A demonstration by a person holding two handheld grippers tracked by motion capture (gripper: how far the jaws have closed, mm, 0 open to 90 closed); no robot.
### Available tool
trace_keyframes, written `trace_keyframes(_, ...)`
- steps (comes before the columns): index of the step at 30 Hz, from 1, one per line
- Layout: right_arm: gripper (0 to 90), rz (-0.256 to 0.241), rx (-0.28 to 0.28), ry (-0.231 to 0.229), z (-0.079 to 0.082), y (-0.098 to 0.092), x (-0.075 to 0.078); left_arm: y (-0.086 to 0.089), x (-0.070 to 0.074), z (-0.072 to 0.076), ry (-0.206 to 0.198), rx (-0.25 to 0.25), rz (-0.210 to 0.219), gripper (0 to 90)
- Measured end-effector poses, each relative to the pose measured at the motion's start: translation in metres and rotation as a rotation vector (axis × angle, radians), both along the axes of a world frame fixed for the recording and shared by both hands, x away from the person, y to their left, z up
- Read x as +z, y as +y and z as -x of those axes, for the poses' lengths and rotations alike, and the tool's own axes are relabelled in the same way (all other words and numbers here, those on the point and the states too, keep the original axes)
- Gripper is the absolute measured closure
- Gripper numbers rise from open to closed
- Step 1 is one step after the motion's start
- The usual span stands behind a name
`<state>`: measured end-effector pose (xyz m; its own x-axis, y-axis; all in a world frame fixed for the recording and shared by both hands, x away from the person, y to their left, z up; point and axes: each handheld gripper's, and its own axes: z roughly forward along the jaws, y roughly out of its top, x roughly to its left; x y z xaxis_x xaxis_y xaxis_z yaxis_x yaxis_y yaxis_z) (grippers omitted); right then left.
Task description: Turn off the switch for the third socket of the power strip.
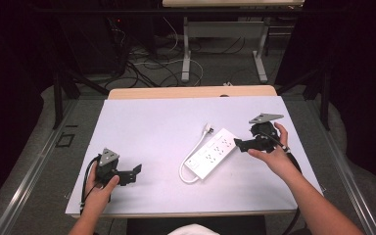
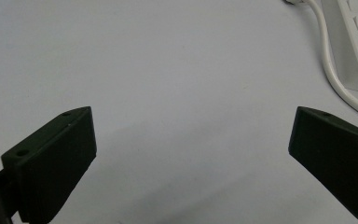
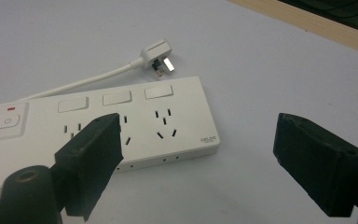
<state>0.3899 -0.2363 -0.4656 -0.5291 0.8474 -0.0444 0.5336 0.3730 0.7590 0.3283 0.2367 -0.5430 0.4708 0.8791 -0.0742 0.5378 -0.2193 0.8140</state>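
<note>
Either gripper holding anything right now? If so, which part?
Nothing is held. The left gripper is open over bare table, and the right gripper is open just short of the power strip, not touching it.

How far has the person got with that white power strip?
Barely begun, it seems. The power strip lies flat on the table, its plug loose beside it. The right gripper hovers at the strip's end, jaws open and empty. The left gripper waits apart, also open. Any grasping or moving is yet to come.
</note>
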Motion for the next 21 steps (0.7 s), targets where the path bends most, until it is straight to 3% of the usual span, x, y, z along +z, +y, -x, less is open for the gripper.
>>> trace_keyframes(5, 14.6, 0.010, 0.007, 0.049, -0.006, 0.007, 0.000, 0.001, 0.000, 0.000, -0.001, -0.004, -0.006, 1.0)
trace_keyframes(11, 14.7, 0.021, 0.011, 0.075, -0.009, 0.013, 0.000, 0.001, 0.000, 0.000, 0.004, -0.007, -0.007, 1.0)
trace_keyframes(21, 14.8, -0.017, -0.029, 0.155, -0.018, 0.019, 0.000, 0.000, 0.000, 0.000, 0.002, -0.009, -0.003, 1.0)
